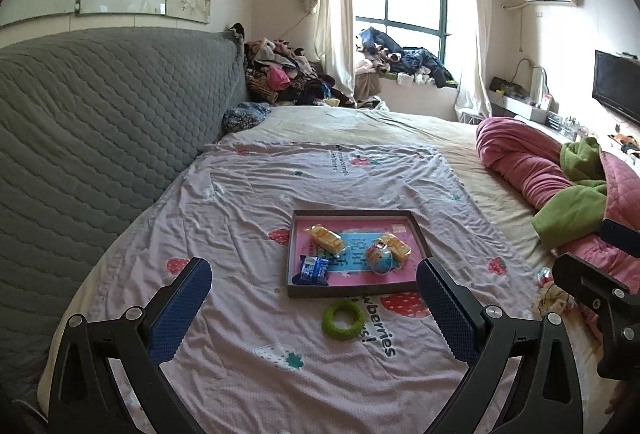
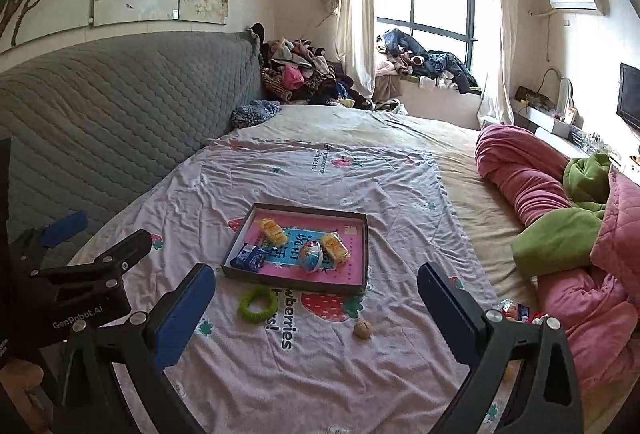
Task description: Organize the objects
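Both grippers hang over a bed spread with a pink strawberry-print sheet (image 1: pixel 248 194), each empty with its jaws spread wide. The left gripper (image 1: pixel 314 282) faces a shallow dark-rimmed tray (image 1: pixel 352 292) with a pink printed floor. In the tray lie two yellow snack packets (image 1: pixel 325 239) (image 1: pixel 397 247), a blue wrapped packet (image 1: pixel 314 269) at its near left corner, and a blue egg-shaped toy (image 1: pixel 380 259) touching the right yellow packet. A green ring (image 1: pixel 343 319) lies on the sheet just in front of the tray. From the right gripper (image 2: pixel 316 288) a small tan ball (image 2: pixel 363 329) shows on the sheet, near the tray's front right corner and apart from the ring. A pink and green quilt (image 2: pixel 560 218) is bunched at the right
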The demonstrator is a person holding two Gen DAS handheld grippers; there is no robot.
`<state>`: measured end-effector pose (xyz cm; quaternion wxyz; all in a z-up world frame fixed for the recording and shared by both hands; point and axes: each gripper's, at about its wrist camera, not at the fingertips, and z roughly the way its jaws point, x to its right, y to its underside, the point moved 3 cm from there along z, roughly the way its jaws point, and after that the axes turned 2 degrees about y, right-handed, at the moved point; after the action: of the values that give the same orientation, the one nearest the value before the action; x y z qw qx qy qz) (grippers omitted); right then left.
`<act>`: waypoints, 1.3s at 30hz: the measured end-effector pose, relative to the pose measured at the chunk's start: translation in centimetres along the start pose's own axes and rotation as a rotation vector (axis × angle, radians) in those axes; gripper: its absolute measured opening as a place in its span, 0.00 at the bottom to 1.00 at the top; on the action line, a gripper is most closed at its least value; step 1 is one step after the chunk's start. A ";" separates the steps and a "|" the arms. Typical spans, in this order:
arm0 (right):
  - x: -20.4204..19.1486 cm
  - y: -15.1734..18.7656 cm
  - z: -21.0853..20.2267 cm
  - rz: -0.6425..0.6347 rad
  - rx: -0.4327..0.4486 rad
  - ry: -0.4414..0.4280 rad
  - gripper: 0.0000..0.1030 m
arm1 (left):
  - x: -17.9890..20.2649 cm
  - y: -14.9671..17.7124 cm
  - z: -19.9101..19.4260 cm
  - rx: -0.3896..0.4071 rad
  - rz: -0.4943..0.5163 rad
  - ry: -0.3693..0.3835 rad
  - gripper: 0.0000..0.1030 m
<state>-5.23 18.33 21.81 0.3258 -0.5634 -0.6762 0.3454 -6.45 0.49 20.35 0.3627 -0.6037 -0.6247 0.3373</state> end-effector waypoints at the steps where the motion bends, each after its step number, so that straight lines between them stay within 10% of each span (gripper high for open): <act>1: -0.1 0.1 -0.2 -0.001 -0.002 0.002 0.99 | 0.0 0.1 -0.2 0.001 0.000 0.003 0.99; 39: 3.1 10.8 3.5 -0.006 -0.149 0.045 0.99 | 2.7 9.6 3.5 -0.131 0.050 0.030 0.99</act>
<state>-2.86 22.42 11.05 0.2990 -0.5917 -0.6941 0.2806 -4.64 3.70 10.45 0.3231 -0.6465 -0.6246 0.2957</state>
